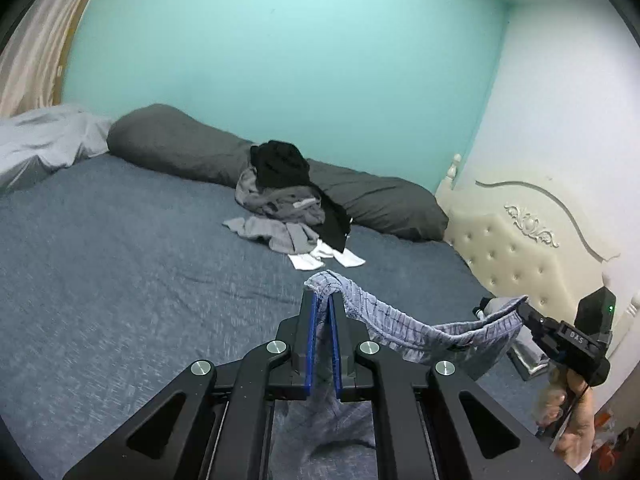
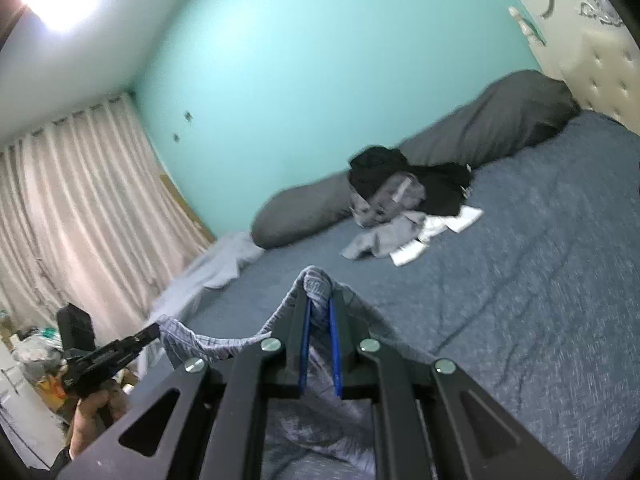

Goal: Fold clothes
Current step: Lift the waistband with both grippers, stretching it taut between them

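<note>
Above the near edge of the blue-grey bed (image 1: 120,248), a soft, light blue-checked cotton garment (image 1: 404,326) sagged between left gripper (image 1: 325,300) and right gripper (image 2: 318,292), each clamped on its band.

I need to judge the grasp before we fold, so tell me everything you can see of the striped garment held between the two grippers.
The striped garment is thin, soft grey-blue cloth with fine dark lines and a hemmed edge. It is off the blue bed, strung between both grippers: the left gripper pinches one bunched corner, the right gripper another. The edge between them sags in a curve, and the rest hangs crumpled below the fingers. What kind of garment it is cannot be told.
</note>
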